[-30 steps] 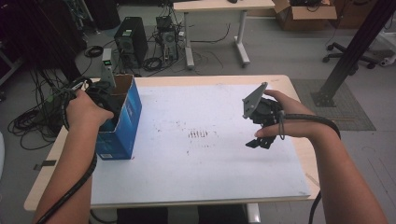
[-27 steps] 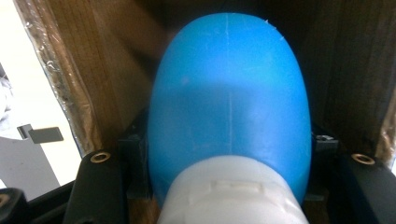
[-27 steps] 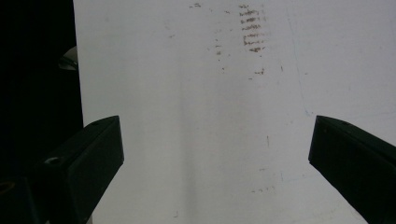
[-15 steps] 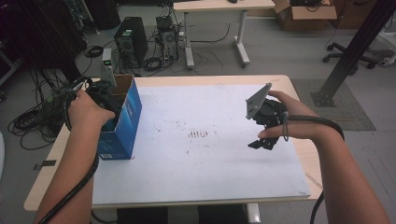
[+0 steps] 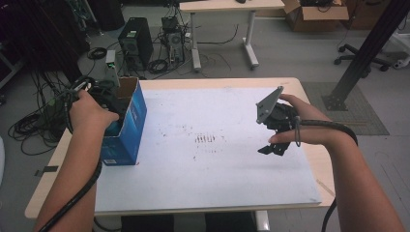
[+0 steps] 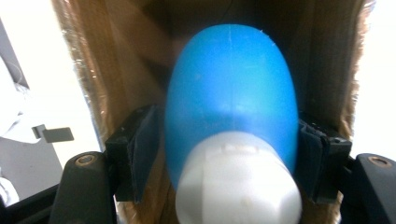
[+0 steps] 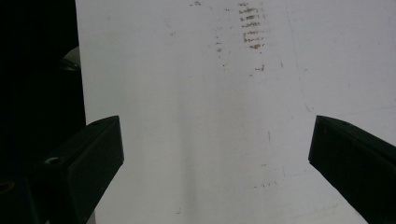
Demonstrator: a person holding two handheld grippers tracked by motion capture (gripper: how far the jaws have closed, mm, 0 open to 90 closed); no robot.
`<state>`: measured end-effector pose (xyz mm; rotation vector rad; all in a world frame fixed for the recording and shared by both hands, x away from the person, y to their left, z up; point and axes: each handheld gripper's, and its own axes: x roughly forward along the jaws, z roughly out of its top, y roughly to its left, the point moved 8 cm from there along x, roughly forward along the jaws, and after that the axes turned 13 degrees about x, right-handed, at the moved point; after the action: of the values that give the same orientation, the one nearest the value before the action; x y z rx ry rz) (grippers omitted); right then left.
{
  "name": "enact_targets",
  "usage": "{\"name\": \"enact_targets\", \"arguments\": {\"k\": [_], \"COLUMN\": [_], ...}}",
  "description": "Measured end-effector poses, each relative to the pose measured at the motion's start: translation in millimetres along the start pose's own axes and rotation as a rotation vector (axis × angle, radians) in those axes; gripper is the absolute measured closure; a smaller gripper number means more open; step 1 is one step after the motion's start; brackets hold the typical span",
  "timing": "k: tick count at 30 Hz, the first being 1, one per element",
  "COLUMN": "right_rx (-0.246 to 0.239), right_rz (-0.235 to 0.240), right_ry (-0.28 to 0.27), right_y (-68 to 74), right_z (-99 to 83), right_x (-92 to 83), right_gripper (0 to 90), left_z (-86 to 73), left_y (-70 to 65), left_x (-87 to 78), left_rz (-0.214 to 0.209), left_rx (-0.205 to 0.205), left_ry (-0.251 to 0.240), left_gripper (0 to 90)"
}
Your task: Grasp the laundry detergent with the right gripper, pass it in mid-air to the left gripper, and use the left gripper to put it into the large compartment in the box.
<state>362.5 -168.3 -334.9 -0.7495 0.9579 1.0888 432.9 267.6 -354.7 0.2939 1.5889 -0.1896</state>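
- Little has shifted since the earlier frames: the right hand has eased slightly toward the table's right edge, while the left hand stays at the box.
- White-topped table lies under both tongs, with a smudge of dark marks between them.
- Blue cardboard box stands open-topped at the table's left edge; the left gripper reaches down inside it.
- Right gripper hovers above bare tabletop, well apart from the box, its jaws spread wide with nothing between them.
- Blue bottle with a white cap sits squarely between the left jaws, clamped on both sides, cap nearest the camera, brown box walls around it.
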Motion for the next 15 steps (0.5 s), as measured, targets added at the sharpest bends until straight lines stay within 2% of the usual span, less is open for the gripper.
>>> {"name": "enact_targets", "arguments": {"k": [4, 10, 15], "right_rx": [0.001, -0.003, -0.005], "right_rz": [-0.003, -0.002, -0.004], "right_ry": [0.001, -0.004, -0.009], "right_y": [0.5, 0.8, 1.0], "right_z": [0.1, 0.7, 1.2], "right_x": [-1.4, -2.5, -3.4], "right_gripper": [3.1, 3.1, 3.1], "left_z": [-0.7, -1.7, -4.8], "left_y": [-0.1, 0.0, 1.5], "left_x": [-7.9, -20.5, -29.7], "left_rz": [0.003, -0.004, 0.002], "left_rx": [-0.001, -0.003, -0.001], "left_ry": [-0.015, -0.066, -0.075], "left_gripper": [27.9, 26.1, 26.0]}}
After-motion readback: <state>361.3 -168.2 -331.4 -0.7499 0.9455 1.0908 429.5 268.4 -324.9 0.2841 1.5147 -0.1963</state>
